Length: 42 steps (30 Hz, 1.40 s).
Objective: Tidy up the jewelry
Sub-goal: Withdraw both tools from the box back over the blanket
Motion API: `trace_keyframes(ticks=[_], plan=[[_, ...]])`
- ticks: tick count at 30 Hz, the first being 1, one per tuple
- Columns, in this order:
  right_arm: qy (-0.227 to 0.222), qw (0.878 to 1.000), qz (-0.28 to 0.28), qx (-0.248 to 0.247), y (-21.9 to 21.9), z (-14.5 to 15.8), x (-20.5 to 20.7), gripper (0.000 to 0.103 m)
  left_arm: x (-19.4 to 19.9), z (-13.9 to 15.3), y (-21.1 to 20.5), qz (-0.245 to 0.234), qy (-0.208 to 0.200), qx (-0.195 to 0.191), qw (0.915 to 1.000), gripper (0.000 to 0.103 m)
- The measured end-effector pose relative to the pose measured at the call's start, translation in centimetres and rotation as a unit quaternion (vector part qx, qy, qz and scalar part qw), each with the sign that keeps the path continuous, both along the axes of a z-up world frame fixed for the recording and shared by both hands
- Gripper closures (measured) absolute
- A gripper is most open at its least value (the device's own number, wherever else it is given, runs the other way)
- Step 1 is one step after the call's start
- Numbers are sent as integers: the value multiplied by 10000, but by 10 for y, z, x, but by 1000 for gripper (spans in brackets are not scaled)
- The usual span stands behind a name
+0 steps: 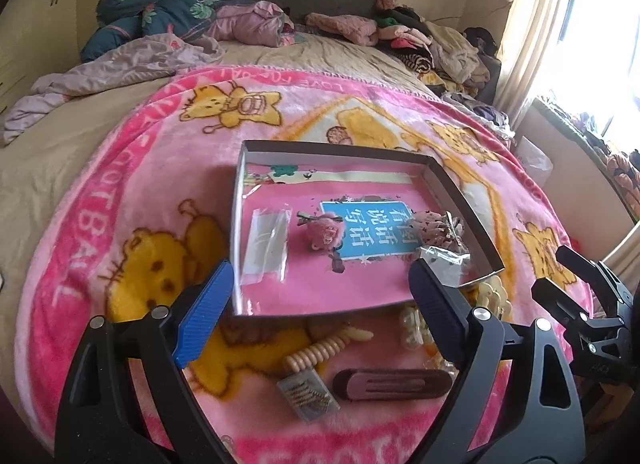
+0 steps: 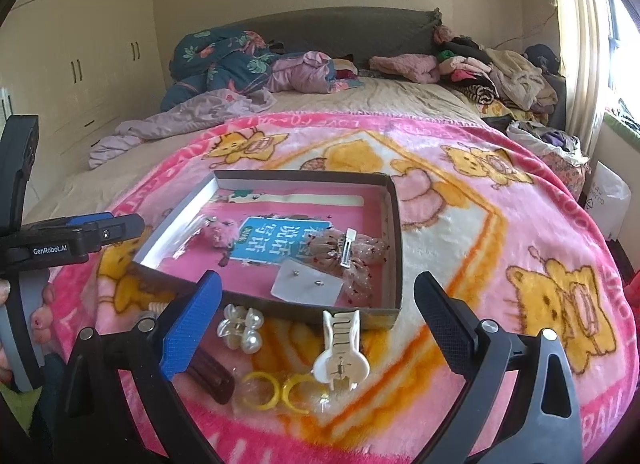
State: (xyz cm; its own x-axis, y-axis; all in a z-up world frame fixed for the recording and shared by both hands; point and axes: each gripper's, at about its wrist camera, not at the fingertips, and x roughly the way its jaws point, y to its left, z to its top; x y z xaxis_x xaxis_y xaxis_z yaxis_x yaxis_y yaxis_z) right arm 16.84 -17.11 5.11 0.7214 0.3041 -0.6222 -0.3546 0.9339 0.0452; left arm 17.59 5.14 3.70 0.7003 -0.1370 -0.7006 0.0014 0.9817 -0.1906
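A shallow cardboard box [image 1: 456, 188] [image 2: 394, 216] lies on the pink blanket. Inside are a pink fuzzy hair clip [image 1: 324, 234] [image 2: 220, 234], a lace bow clip [image 1: 438, 230] [image 2: 352, 260], a clear bag [image 1: 268, 242] and an earring card [image 2: 308, 284]. In front of the box lie a beige spiral hair tie [image 1: 320, 352], a brown barrette [image 1: 394, 384] [image 2: 212, 378], a small packet [image 1: 308, 394], a pearl claw clip [image 2: 242, 330], a white claw clip [image 2: 342, 348] and yellow rings [image 2: 276, 390]. My left gripper [image 1: 320, 312] is open and empty above the hair tie. My right gripper [image 2: 320, 328] is open and empty over the white claw clip.
The pink cartoon blanket [image 1: 140, 192] covers the near half of a bed. Piled clothes and quilts [image 1: 160, 8] lie at the far end. A wardrobe [image 2: 80, 48] stands on the left, a curtained window [image 2: 580, 24] on the right. The left gripper's body [image 2: 60, 248] shows at the right view's left edge.
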Motion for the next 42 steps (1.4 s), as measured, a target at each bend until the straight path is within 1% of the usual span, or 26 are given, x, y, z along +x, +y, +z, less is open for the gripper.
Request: trace_keyframes(ticks=[6, 21, 32, 42], plan=[[-6, 9999, 140, -51, 3, 1, -15, 9, -18, 2, 7, 116, -52, 27, 9999, 23], [249, 9990, 359, -96, 5, -18, -40, 9, -52, -11, 7, 212, 45, 56, 9997, 23], [399, 9980, 475, -141, 5, -29, -48, 9, -66, -25, 7, 287, 167, 45, 9994, 23], [584, 9965, 565, -185, 2, -44, -53, 9, -78, -48, 13, 403, 397, 71, 9984, 23]])
